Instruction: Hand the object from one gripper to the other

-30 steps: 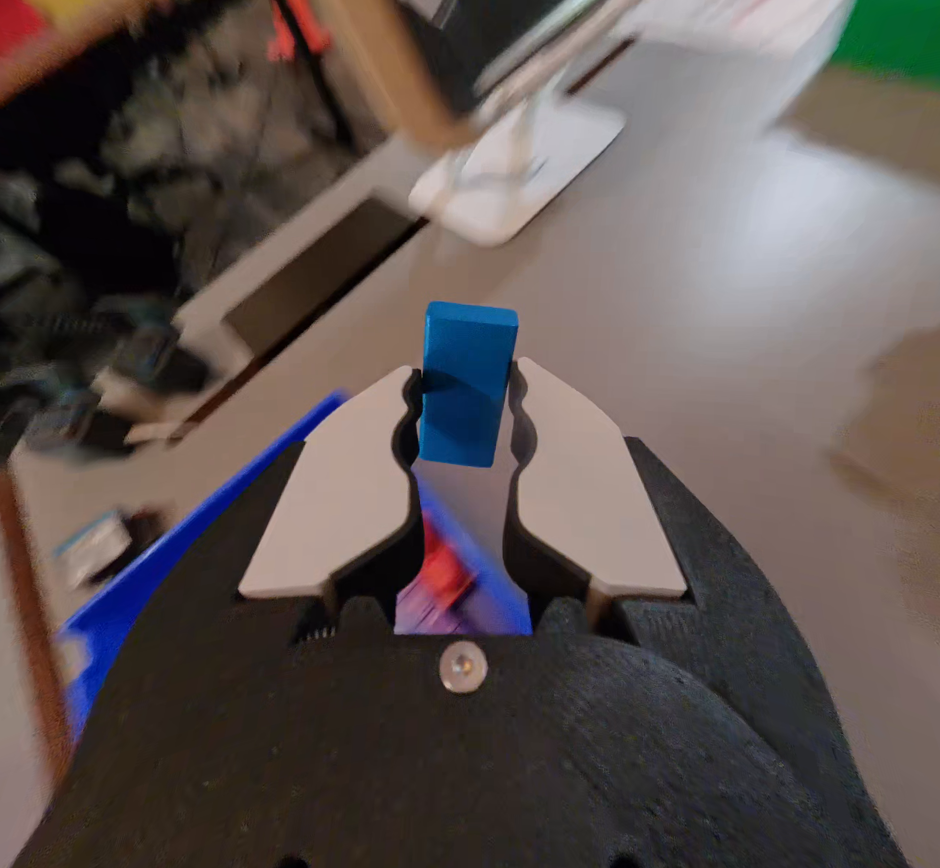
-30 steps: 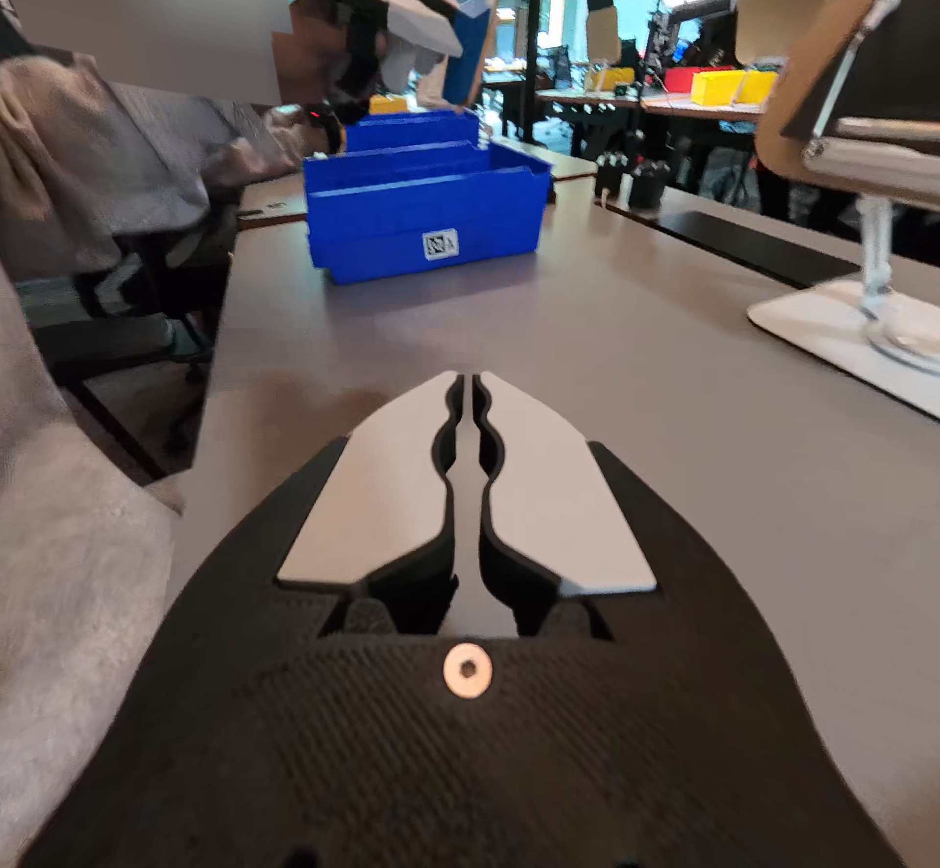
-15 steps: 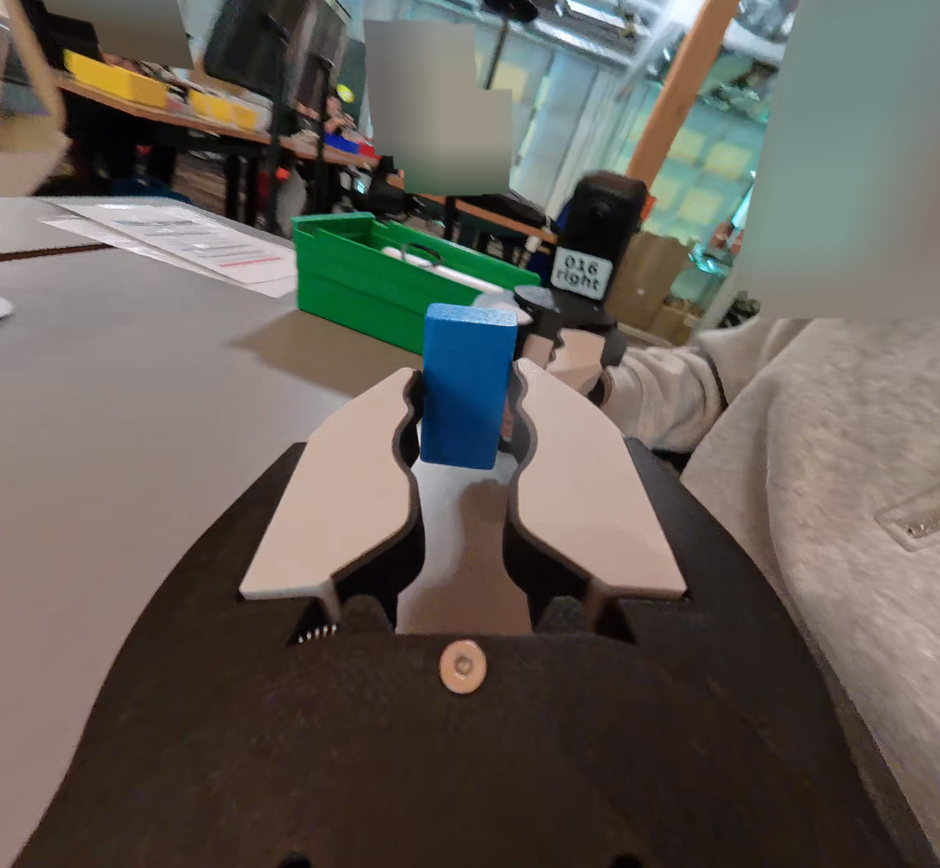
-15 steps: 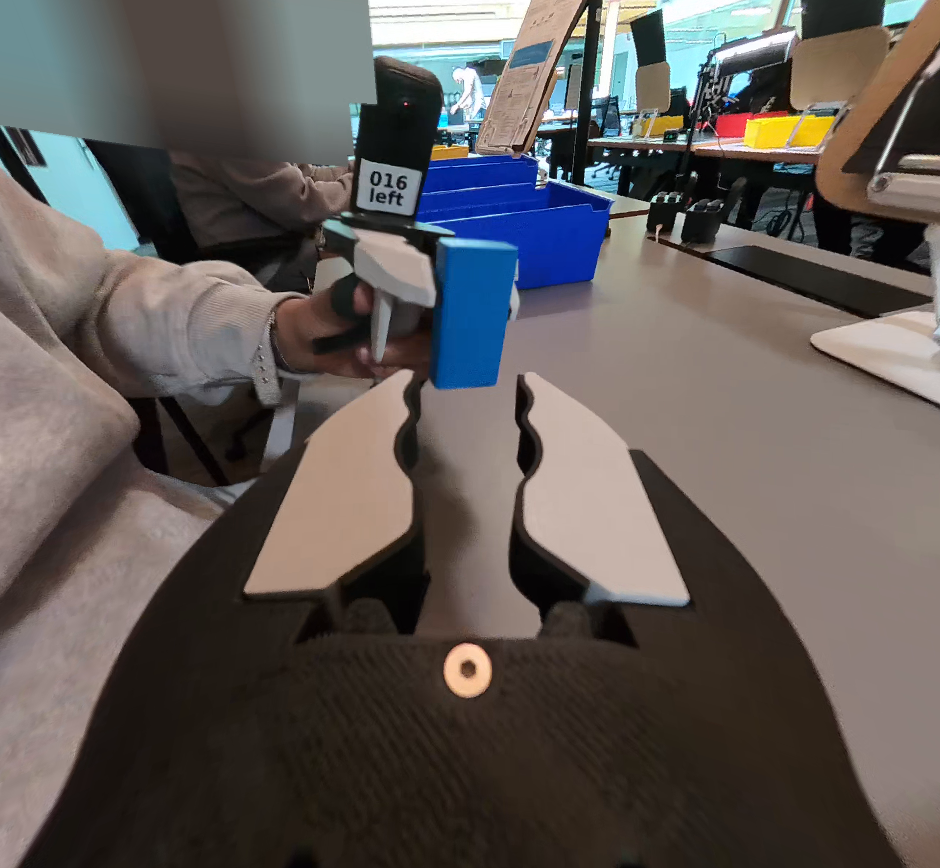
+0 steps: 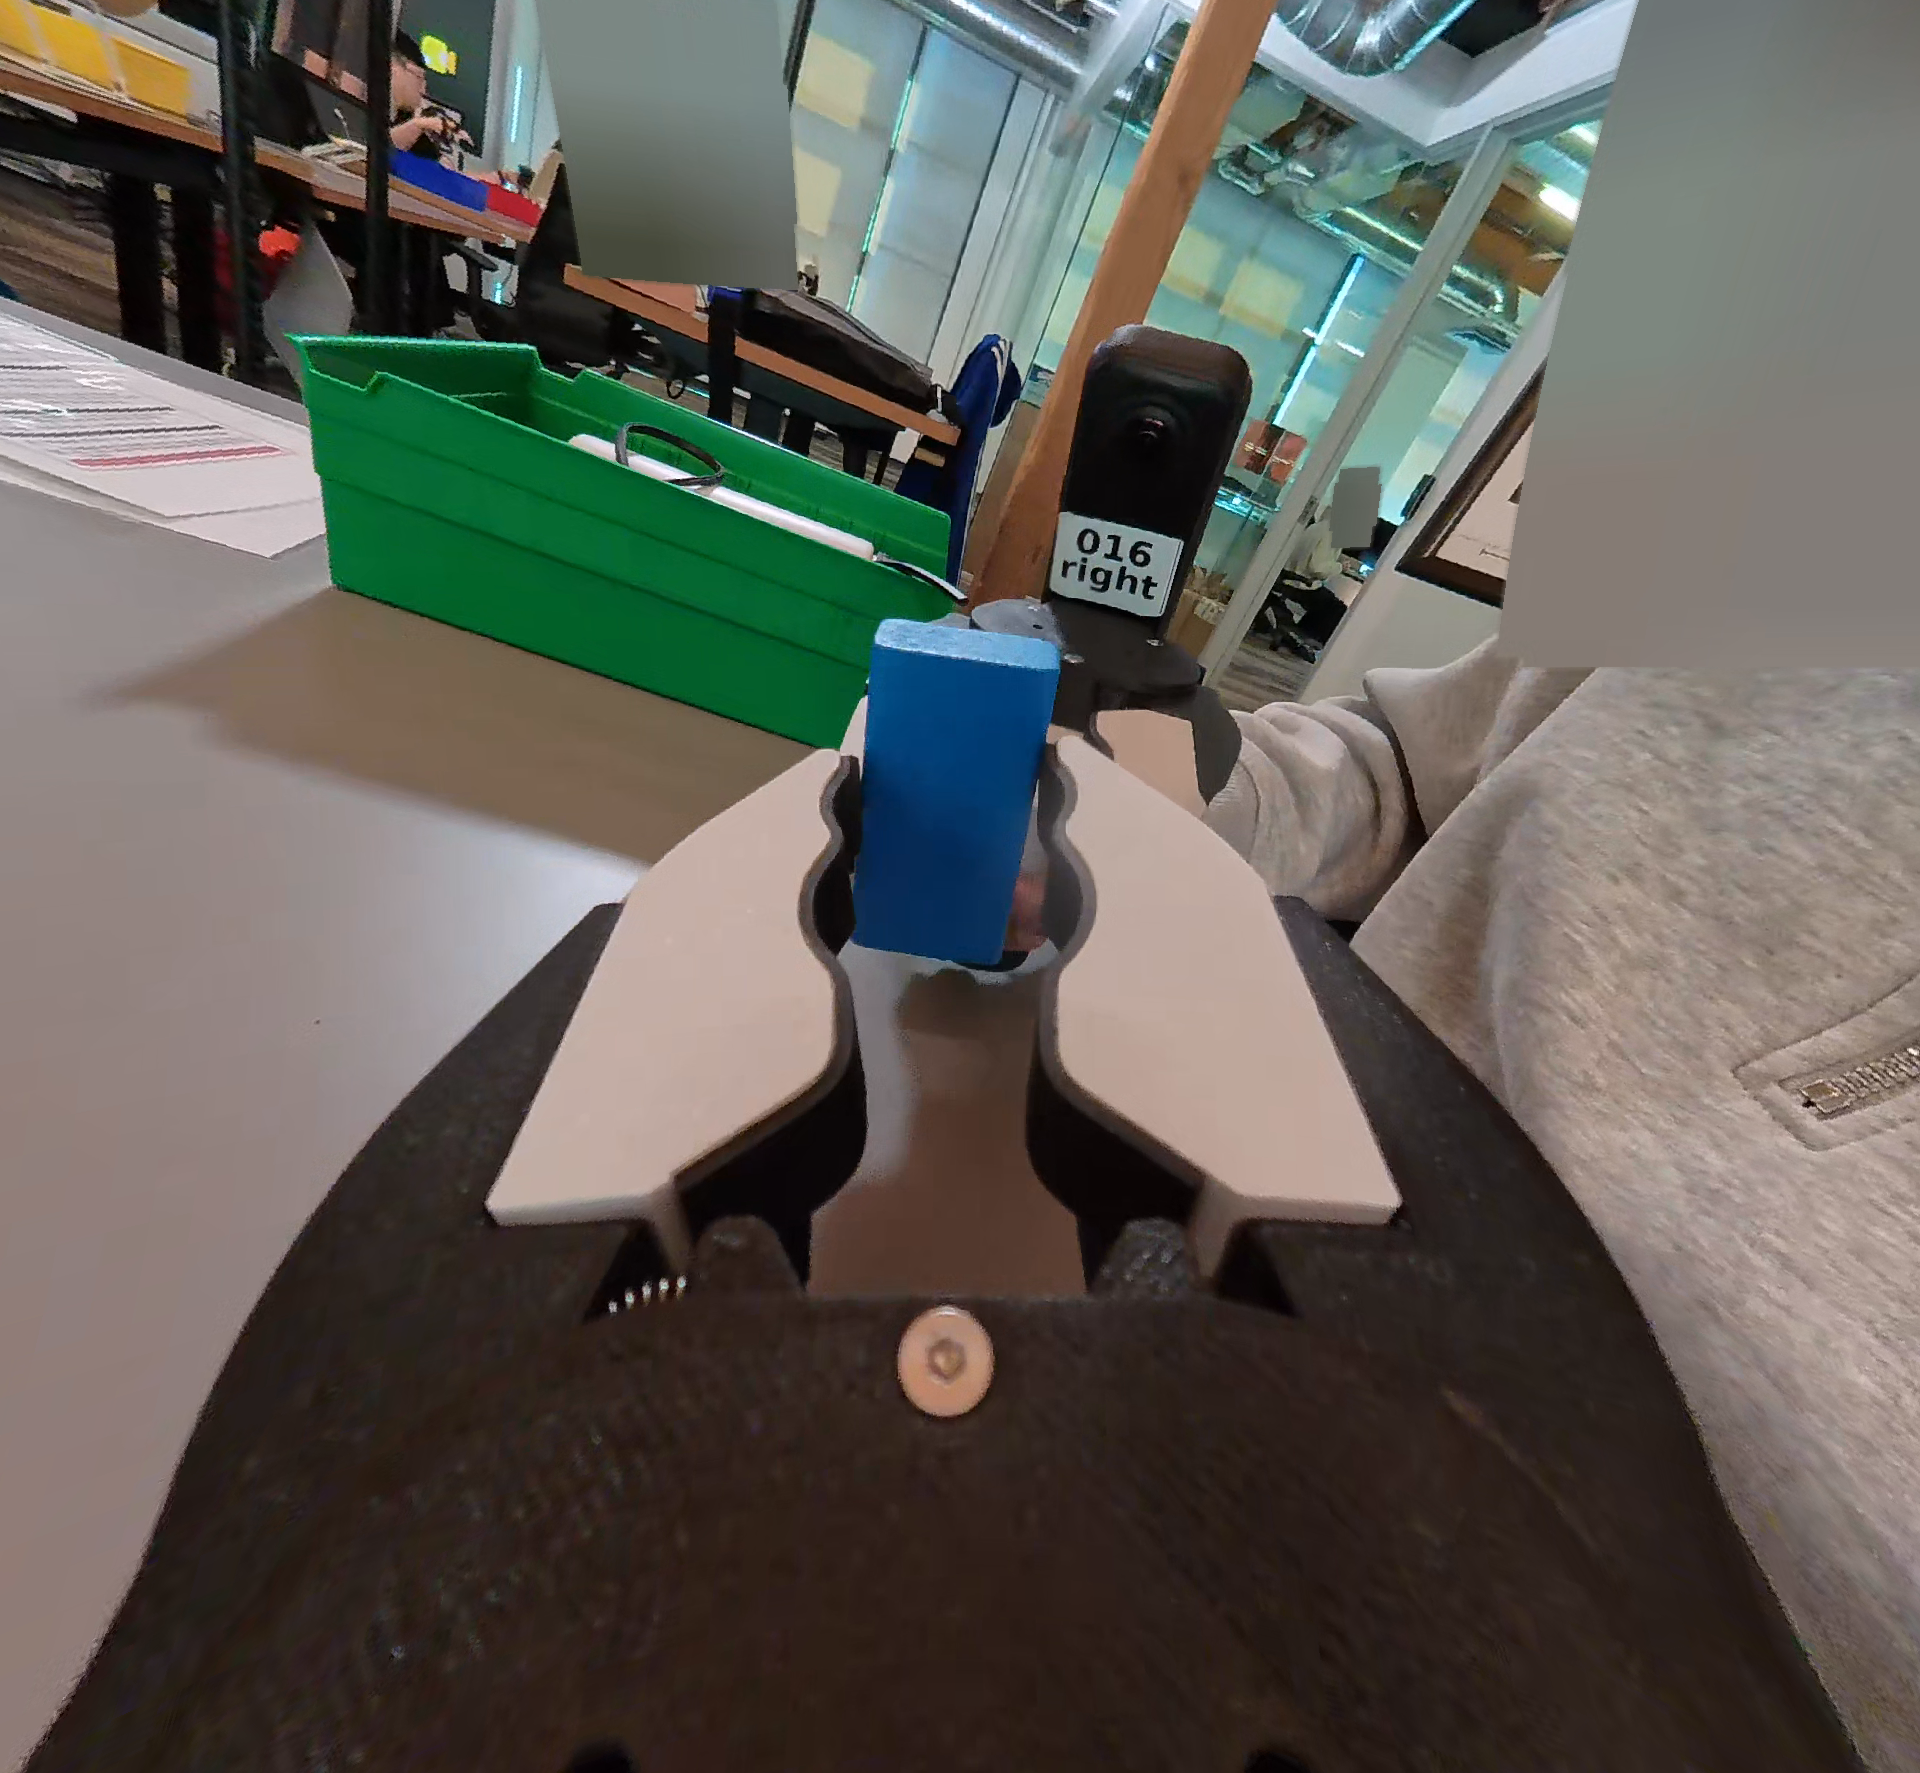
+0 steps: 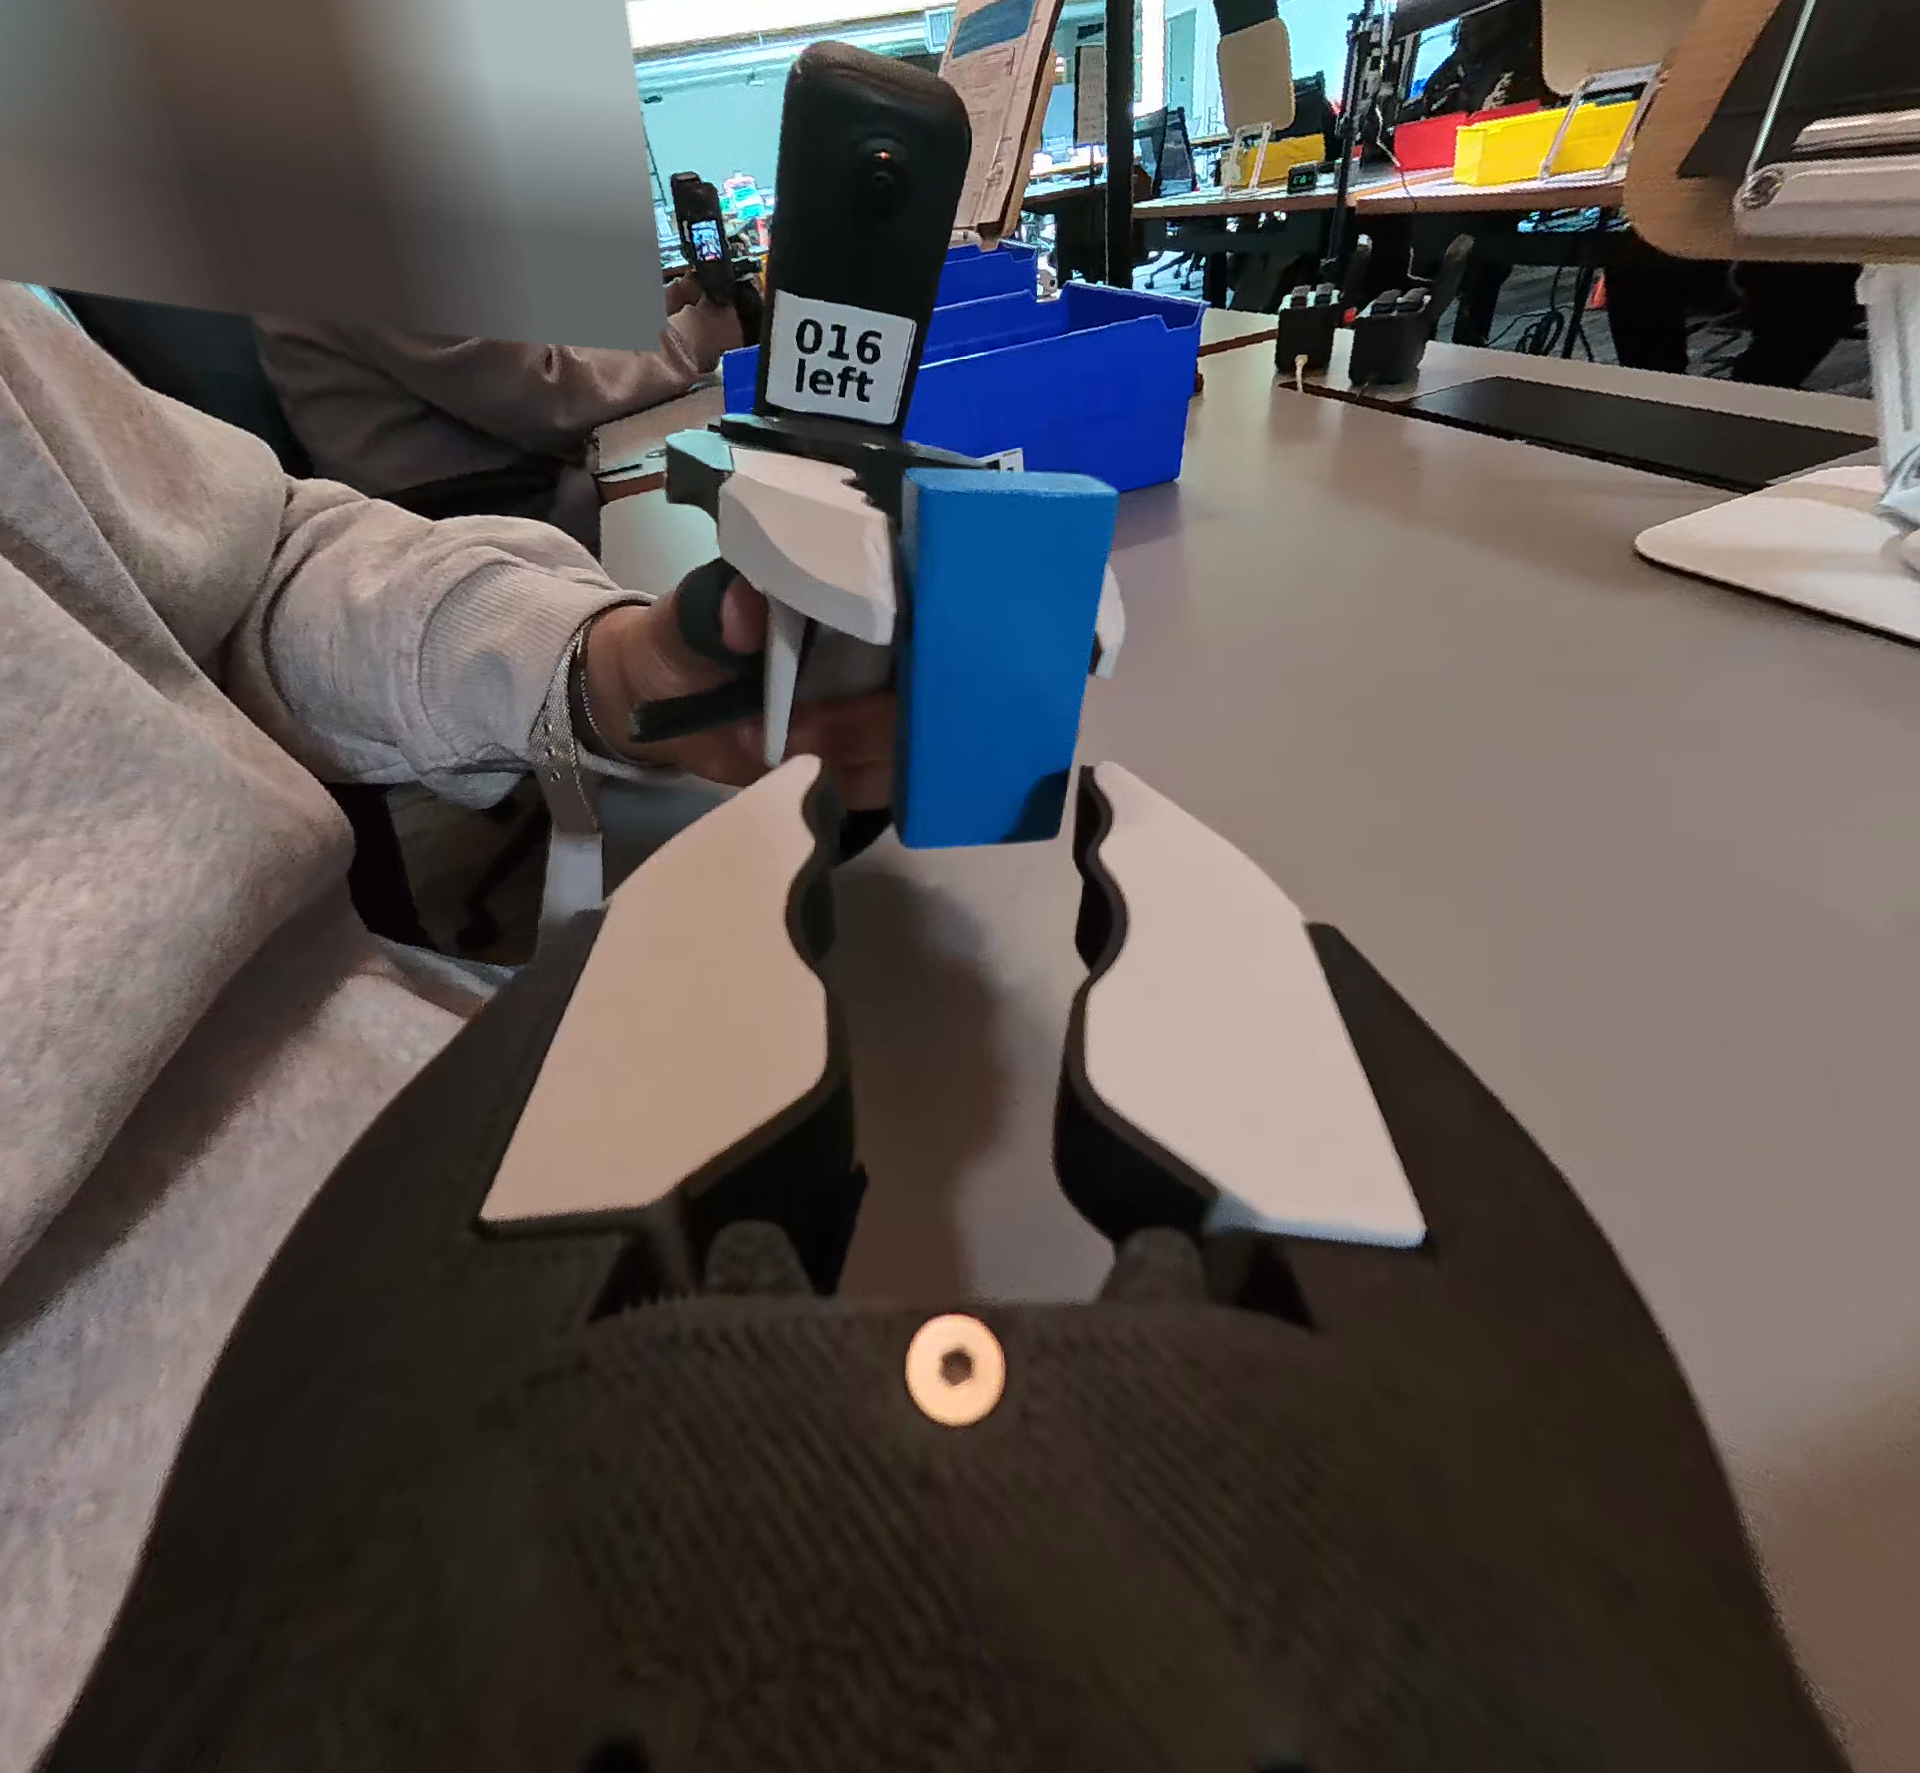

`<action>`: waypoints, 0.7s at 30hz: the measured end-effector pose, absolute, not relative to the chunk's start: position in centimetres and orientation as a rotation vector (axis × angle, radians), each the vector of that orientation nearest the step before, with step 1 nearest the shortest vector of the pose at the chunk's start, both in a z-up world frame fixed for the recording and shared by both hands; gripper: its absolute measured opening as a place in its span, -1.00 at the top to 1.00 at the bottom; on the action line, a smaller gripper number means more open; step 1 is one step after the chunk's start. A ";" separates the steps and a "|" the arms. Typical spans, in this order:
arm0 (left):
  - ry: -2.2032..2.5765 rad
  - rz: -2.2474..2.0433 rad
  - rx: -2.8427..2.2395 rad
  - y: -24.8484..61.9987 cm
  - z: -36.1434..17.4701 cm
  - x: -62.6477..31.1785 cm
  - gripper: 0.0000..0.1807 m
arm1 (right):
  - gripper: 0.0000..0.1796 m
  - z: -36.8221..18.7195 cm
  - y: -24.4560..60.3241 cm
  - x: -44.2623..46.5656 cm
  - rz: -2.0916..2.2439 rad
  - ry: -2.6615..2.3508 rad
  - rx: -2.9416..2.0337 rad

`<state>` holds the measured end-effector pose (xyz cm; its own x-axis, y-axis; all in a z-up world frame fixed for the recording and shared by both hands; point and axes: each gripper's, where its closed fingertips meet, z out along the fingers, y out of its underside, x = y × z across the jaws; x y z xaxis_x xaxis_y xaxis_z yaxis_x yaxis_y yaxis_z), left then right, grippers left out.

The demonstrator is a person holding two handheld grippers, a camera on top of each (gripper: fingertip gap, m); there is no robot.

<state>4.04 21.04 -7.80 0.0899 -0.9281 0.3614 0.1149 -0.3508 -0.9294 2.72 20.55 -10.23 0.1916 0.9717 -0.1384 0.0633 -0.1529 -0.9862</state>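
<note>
Above the surface, left gripper clamps the blue block upright, offering its lower end to the wide-open, empty right gripper

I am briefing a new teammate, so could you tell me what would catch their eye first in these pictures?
First, the bright blue block, clamped upright in the left gripper above the grey table. Next, the right gripper, open, its tips just short of the block's lower end. Behind sit a green bin and a blue bin.
</note>
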 end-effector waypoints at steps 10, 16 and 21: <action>0.834 -1.468 -1.389 20.4 -6.9 3.9 0.64 | 0.62 -10.4 20.3 1.9 1.213 -1.067 -1.451; 0.791 -1.472 -1.425 21.0 -7.3 3.7 0.41 | 0.62 -10.6 20.9 2.3 1.171 -1.073 -1.458; 0.745 -1.515 -1.578 22.0 -9.1 3.6 0.26 | 0.62 -12.3 23.8 4.6 0.743 -1.188 -1.512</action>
<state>3.62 21.98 -9.13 0.1062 -0.8525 0.5119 0.1153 -0.5008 -0.8579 4.60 23.78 -12.29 0.3204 0.9398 0.1192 0.3036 0.0174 -0.9527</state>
